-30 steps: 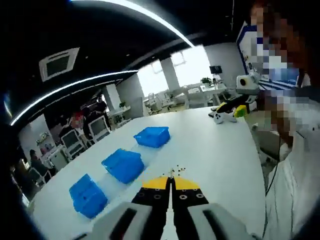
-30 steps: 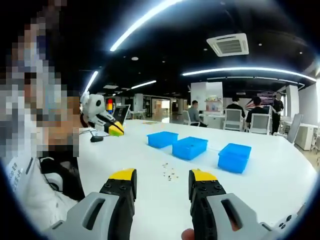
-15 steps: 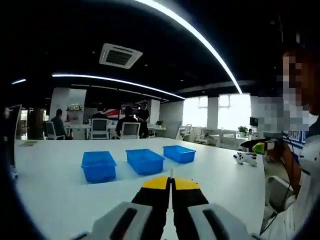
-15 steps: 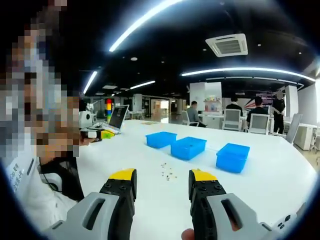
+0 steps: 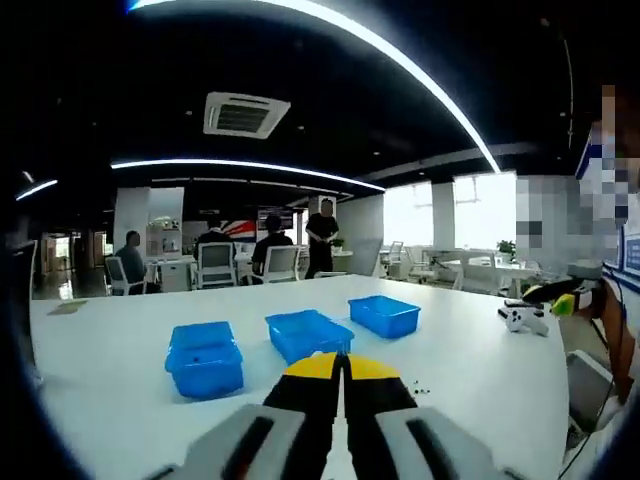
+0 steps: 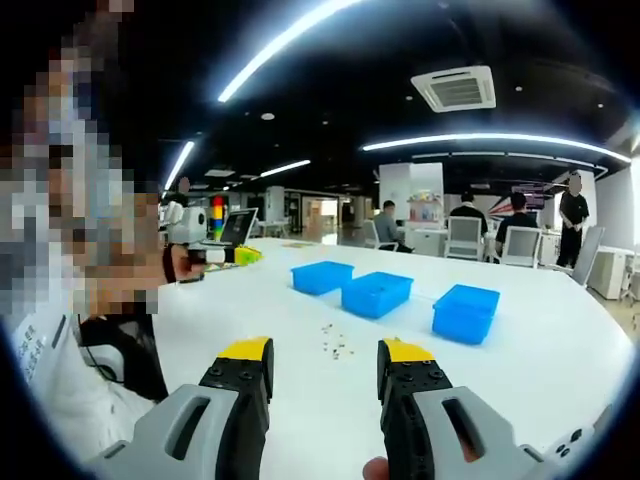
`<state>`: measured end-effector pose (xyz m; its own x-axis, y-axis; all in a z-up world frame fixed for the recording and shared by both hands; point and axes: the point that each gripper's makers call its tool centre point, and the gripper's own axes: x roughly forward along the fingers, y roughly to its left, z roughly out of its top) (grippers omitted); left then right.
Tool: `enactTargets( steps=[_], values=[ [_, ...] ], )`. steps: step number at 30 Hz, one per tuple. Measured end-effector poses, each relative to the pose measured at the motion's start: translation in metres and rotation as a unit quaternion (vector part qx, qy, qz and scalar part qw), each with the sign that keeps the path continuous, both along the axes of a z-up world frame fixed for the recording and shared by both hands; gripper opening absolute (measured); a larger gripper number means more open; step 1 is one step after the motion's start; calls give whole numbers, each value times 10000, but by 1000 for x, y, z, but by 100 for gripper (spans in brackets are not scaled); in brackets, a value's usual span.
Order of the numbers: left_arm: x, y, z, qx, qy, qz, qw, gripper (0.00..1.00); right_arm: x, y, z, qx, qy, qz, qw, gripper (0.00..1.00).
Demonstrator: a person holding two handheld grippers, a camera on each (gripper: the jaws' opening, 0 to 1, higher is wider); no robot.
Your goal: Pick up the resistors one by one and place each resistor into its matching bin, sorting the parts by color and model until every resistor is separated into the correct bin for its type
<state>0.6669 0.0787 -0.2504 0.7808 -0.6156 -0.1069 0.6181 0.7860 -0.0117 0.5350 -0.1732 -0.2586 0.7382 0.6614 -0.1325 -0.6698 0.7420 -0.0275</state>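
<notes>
Left gripper view: camera swung level, sorting not begun.
Yellow-tipped left gripper is pressed together, empty, above the white table; three blue plastic bins now sit ahead, tiny scattered resistors just right.
Right gripper view: right gripper spread, unmoved; resistors between tips; open-plan office behind.

White table — three blue bins in a row, scattered resistors nearby.
</notes>
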Motion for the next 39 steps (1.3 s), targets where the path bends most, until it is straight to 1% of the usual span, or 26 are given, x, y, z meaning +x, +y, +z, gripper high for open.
enactTargets(
  steps=[2,5,6,9,10,12,13,15,17,18,19,21,25,26,27,28,29,30,31,32,34,39],
  values=[
    [18,-10,1,-39,118,9,9999,4,1,-1,1,0,-3,-5,10000,43],
    [45,-28,5,-48,187,-41,9998,4,2,-3,2,4,-7,-23,10000,43],
    [48,-31,5,-43,191,-39,9998,4,3,-4,2,6,-4,-30,10000,43],
    [81,-53,9,-24,172,-51,9998,4,4,-5,2,1,5,-31,10000,43],
    [91,-57,11,-24,175,-22,9998,4,4,-5,2,1,9,-30,10000,43],
    [107,-69,11,-30,205,-6,9998,4,4,-5,2,-6,3,-22,10000,43],
    [116,-73,10,4,197,36,9998,4,4,-5,3,-2,-1,-22,10000,43],
    [130,-80,7,-56,359,34,9993,4,3,-5,3,-5,-12,-21,10000,43],
    [143,-86,2,-85,434,90,9990,4,4,-6,3,9,-7,-25,10000,43],
    [147,-89,-1,-46,473,93,9988,4,4,-7,3,12,2,-32,10000,43],
    [151,-90,-4,101,447,128,9989,5,5,-7,2,8,11,-41,10000,43],
    [157,-92,-6,133,426,158,9989,5,5,-8,1,3,20,-53,10000,43],
    [163,-91,-10,177,429,218,9987,5,6,-10,3,29,10,-64,10000,43],
    [164,-87,-13,364,382,272,9982,7,5,-10,3,29,7,-61,10000,43],
    [164,-86,-12,417,309,279,9983,13,5,-9,3,23,6,-60,10000,43],
    [164,-86,-12,426,287,257,9983,22,5,-9,3,25,10,-62,10000,43],
    [164,-86,-12,421,296,252,9984,36,4,-9,3,29,13,-67,10000,43],
    [163,-86,-12,408,310,235,9984,43,4,-9,3,28,17,-69,10000,43],
    [162,-86,-12,404,322,239,9984,47,4,-9,3,25,20,-69,10000,43],
    [161,-84,-12,483,287,248,9981,51,4,-8,3,22,20,-62,10000,43],
    [158,-82,-10,540,241,250,9979,52,3,-7,4,20,12,-49,10000,43],
    [152,-79,0,519,166,234,9982,52,0,-4,5,1,-4,-21,10000,43]
  ],
)
